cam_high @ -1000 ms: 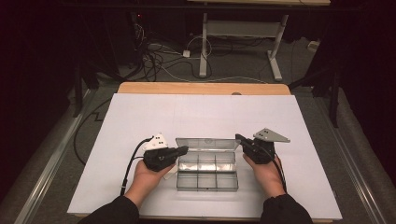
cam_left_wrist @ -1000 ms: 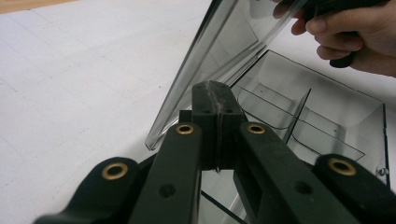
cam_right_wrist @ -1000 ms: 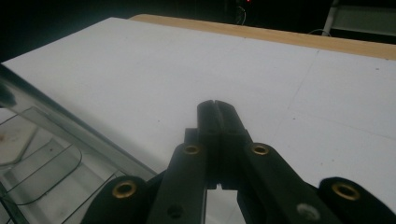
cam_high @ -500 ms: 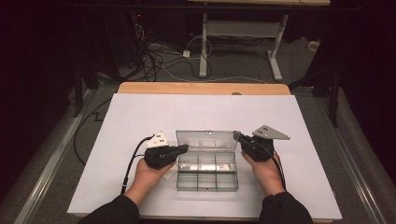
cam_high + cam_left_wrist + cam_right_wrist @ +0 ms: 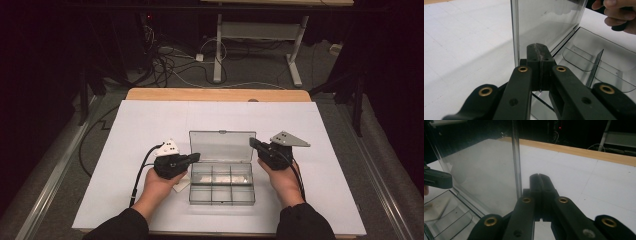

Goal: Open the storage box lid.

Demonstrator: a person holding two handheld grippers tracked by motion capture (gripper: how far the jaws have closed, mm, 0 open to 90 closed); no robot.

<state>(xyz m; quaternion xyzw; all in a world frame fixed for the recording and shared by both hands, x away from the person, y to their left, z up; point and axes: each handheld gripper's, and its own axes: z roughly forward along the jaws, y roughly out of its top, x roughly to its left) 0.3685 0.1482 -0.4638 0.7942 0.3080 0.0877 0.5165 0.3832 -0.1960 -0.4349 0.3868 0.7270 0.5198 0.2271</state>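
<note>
A clear plastic compartment box (image 5: 222,202) lies on the white table in front of the person. Its lid (image 5: 222,146) stands up from the back edge. My left gripper (image 5: 196,157) is shut and empty, its tips at the lid's left edge. In the left gripper view the shut tips (image 5: 539,47) sit just in front of the lid (image 5: 544,22), over the box's dividers (image 5: 596,67); I cannot tell if they touch. My right gripper (image 5: 252,142) is shut too, at the lid's right edge. Seen from the right gripper view, its tips (image 5: 539,177) stand beside the lid's edge (image 5: 516,157).
A white sheet (image 5: 150,120) covers the table, with a wooden strip (image 5: 215,94) along the far edge. A small white slip (image 5: 181,183) lies by the left hand. Cables (image 5: 170,65) and a desk frame (image 5: 260,30) sit on the dark floor beyond.
The lid has swung up from low over the box to nearly upright. Both grippers have shifted slightly away from the person with it and stay shut.
</note>
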